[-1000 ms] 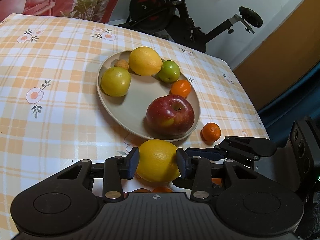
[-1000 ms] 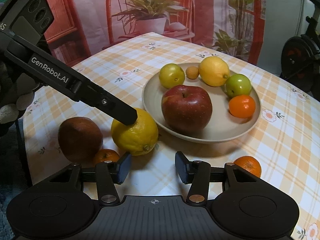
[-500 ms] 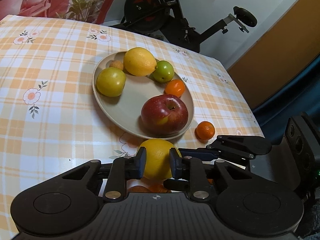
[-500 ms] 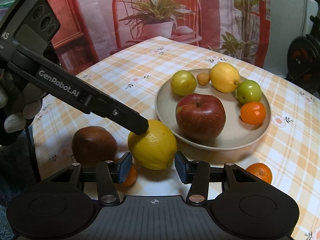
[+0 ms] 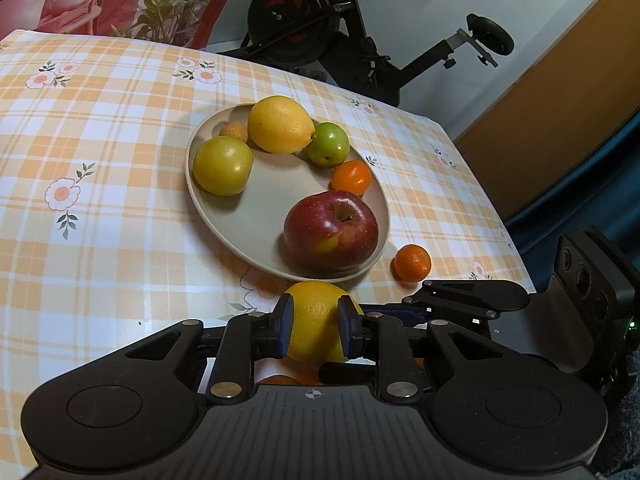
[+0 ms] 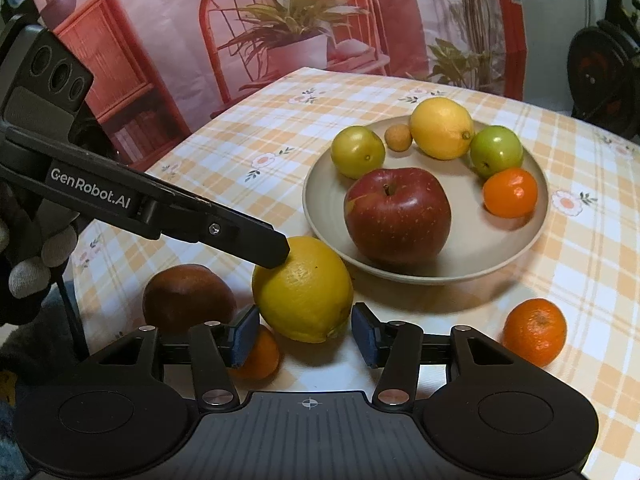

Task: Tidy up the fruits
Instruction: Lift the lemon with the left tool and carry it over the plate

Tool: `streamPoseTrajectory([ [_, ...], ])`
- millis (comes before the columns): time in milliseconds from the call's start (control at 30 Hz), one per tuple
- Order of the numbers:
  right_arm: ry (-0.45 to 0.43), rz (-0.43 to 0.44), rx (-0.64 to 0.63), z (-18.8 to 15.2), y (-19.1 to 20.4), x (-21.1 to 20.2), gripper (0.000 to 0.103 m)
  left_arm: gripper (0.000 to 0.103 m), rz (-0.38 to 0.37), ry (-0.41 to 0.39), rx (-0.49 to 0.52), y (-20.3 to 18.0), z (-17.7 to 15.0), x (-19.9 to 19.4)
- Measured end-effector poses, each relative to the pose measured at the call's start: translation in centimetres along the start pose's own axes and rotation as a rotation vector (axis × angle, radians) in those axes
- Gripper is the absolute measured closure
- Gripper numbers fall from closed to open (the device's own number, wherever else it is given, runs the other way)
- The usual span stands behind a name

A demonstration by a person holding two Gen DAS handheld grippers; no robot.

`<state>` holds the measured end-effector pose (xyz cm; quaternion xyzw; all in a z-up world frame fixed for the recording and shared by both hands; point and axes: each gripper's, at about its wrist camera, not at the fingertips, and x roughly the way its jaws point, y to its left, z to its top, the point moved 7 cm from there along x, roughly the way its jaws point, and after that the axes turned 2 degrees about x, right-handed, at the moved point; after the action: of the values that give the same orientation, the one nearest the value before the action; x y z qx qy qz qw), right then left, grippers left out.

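My left gripper [image 5: 313, 330] is shut on a large yellow lemon [image 5: 314, 320] and holds it just above the table in front of the beige plate [image 5: 256, 220]. The lemon also shows in the right wrist view [image 6: 304, 288] with the left finger [image 6: 256, 246] on its top. My right gripper [image 6: 304, 334] is open, its pads either side of the lemon's near end without touching. The plate [image 6: 520, 248] holds a red apple [image 6: 396, 216], another lemon [image 6: 442, 128], a yellow-green fruit [image 6: 358, 152], a green fruit [image 6: 496, 151], a mandarin [image 6: 510, 192] and a small tan fruit [image 6: 398, 138].
On the checked tablecloth [image 5: 100, 120] a brown fruit [image 6: 188, 296] and a small orange [image 6: 260, 354] lie left of the held lemon. A mandarin [image 6: 534, 336] lies right of the plate, also seen in the left wrist view [image 5: 412, 263]. An exercise bike [image 5: 320, 32] stands beyond the table.
My left gripper has closed tighter on the yellow lemon and lifted it off the table. My right gripper has come closer, so the lemon now sits between its open pads.
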<state>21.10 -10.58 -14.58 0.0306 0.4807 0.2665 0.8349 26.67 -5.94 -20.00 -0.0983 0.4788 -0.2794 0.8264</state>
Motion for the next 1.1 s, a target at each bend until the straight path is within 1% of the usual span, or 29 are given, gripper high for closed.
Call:
streamPoseTrajectory([
  [233,-0.009,0.022,0.034,0.0,-0.2,-0.1,0.056,0.078,-0.001,0.001,0.000,0.1,0.1,0.1],
  [333,-0.029,0.025,0.043,0.1,-0.2,-0.5,0.056,0.078,-0.001,-0.002,0.002,0.0,0.1,-0.1],
  [433,-0.070,0.033,0.042,0.6,-0.2,-1.4,0.058,0.078,-0.027,-0.007,0.006,-0.5,0.1,-0.2],
  [467,-0.079,0.035,0.032,0.9,0.0,-1.6,0.059,0.078,-0.025,-0.011,0.016,-0.8,0.1,-0.3],
  [533,-0.066,0.021,-0.001,1.2,0.3,-1.5,0.059,0.078,-0.011,-0.017,0.026,-0.9,0.2,-0.1],
  [667,-0.063,0.021,0.012,1.6,0.2,-1.4,0.059,0.078,-0.029,-0.020,-0.018,-0.3,0.4,0.1],
  [800,-0.058,0.010,0.001,1.3,0.5,-1.4,0.059,0.078,-0.023,-0.019,-0.004,-0.4,0.3,0.0],
  [967,-0.036,0.002,0.011,0.7,0.2,-1.3,0.058,0.077,-0.004,-0.030,-0.011,0.0,0.7,-0.2],
  [1100,-0.033,0.012,0.026,0.4,0.1,-1.1,0.058,0.076,0.007,-0.028,0.000,0.0,0.7,-0.3],
])
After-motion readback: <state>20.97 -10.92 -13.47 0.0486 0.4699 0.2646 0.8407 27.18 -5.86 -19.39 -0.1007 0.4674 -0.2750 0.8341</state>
